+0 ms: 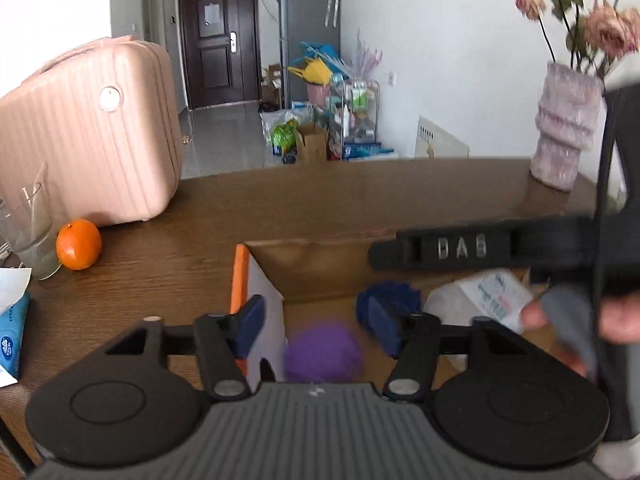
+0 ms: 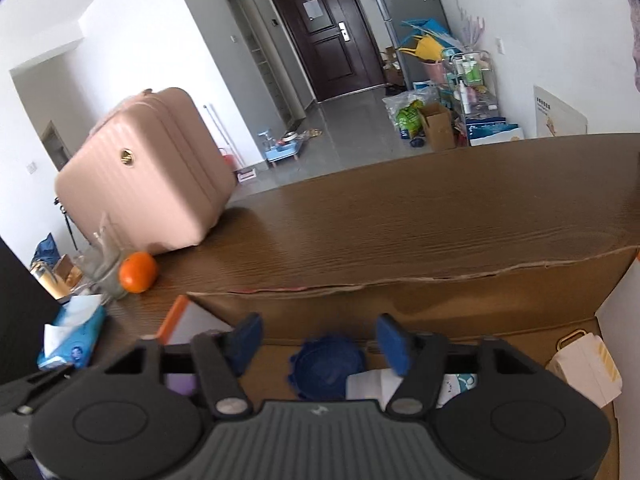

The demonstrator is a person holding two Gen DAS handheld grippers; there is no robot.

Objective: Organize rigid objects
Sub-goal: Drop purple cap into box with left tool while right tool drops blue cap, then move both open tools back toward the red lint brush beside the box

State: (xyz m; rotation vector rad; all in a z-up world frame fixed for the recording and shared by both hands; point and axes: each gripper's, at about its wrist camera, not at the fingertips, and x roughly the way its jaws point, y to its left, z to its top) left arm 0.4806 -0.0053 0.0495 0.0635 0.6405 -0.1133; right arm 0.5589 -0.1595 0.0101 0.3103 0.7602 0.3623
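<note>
An open cardboard box (image 1: 320,258) (image 2: 400,300) sits on the brown wooden table (image 1: 168,248). Inside lie a purple round object (image 1: 323,353), a blue scalloped lid (image 1: 394,300) (image 2: 328,366) and a white packet (image 1: 494,294) (image 2: 374,386). My left gripper (image 1: 318,326) is open above the box's left part, with the purple object below between its fingers, not gripped. My right gripper (image 2: 322,344) is open and empty above the blue lid. The right gripper's black body (image 1: 480,248) crosses the left wrist view at the right.
A pink suitcase (image 1: 84,132) (image 2: 148,172) stands at the table's back left. An orange (image 1: 78,244) (image 2: 138,272) and a glass (image 1: 30,236) sit in front of it. A tissue pack (image 2: 72,340) lies at the left. A vase of flowers (image 1: 568,128) stands back right.
</note>
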